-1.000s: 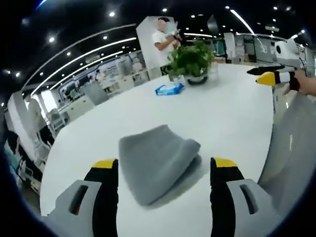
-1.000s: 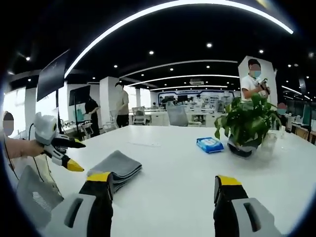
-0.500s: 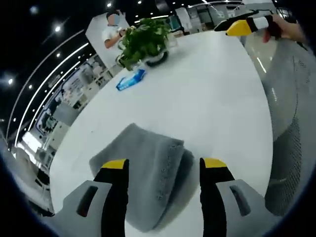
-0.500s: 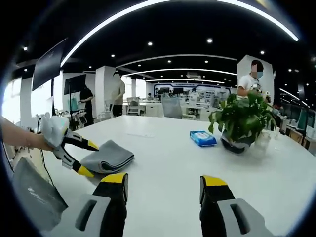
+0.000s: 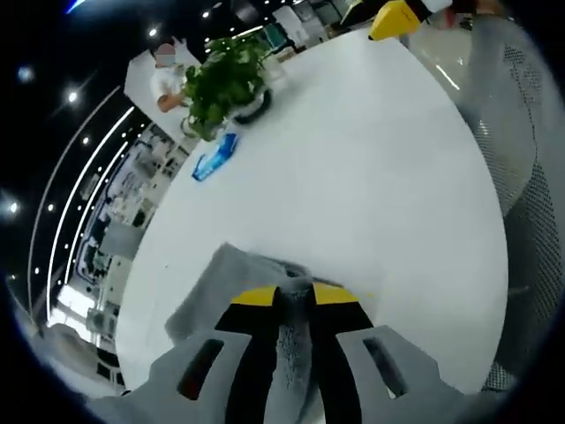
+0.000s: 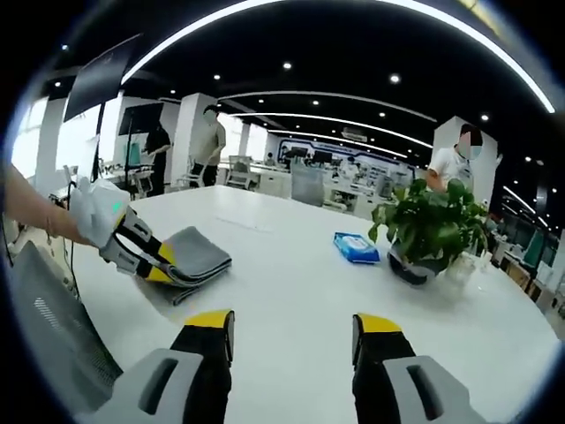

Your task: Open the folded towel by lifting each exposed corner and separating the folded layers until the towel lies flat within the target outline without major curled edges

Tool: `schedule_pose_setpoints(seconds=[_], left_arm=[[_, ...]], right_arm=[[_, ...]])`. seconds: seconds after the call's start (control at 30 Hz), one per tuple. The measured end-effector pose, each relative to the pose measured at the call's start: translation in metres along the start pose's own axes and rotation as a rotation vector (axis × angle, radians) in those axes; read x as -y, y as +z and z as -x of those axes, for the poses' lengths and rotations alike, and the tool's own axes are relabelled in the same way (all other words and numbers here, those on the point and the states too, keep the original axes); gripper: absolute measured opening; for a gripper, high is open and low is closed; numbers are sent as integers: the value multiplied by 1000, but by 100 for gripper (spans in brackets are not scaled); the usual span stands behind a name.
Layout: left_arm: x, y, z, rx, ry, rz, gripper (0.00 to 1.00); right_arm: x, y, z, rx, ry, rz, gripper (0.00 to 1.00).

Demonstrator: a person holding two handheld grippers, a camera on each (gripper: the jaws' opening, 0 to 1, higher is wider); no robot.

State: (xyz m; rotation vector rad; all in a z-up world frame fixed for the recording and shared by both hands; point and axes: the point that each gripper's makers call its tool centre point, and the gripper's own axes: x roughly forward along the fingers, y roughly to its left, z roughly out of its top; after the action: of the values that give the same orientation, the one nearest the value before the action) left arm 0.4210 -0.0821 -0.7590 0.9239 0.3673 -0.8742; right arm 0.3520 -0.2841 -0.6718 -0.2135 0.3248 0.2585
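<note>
A folded grey towel (image 5: 221, 283) lies on the white table (image 5: 371, 177) near its edge. My left gripper (image 5: 294, 297) is shut on the towel's near corner, with grey cloth pinched between its yellow-tipped jaws. In the right gripper view the same towel (image 6: 196, 253) lies at the left with the left gripper (image 6: 159, 263) closed on its near edge, held by a person's hand. My right gripper (image 6: 291, 322) hangs open above bare table, well to the right of the towel. Its yellow tip (image 5: 393, 18) also pokes in at the top of the left gripper view.
A potted green plant (image 6: 425, 231) and a blue packet (image 6: 356, 248) stand farther across the table. A grey mesh chair (image 5: 521, 168) sits at the table's edge. People (image 6: 208, 141) stand among desks in the office behind.
My left gripper has moved down onto the towel and shut on its corner; it was open around it before. The right gripper stays open over the table.
</note>
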Motion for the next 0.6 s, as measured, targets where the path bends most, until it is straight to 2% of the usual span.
schedule_pose_setpoints(seconds=[0.27,0.47,0.6], left_arm=[[-4,0,2,-2,7,73,6],[2,4,8,6,-13,130,5],[11,13,13,22,-30,145,5]], right_arm=[[2,-2,0,-4,-1,-14,52],[9,-4,0,1,3,-145,51],[10,-1,0,12,16,-187,50]])
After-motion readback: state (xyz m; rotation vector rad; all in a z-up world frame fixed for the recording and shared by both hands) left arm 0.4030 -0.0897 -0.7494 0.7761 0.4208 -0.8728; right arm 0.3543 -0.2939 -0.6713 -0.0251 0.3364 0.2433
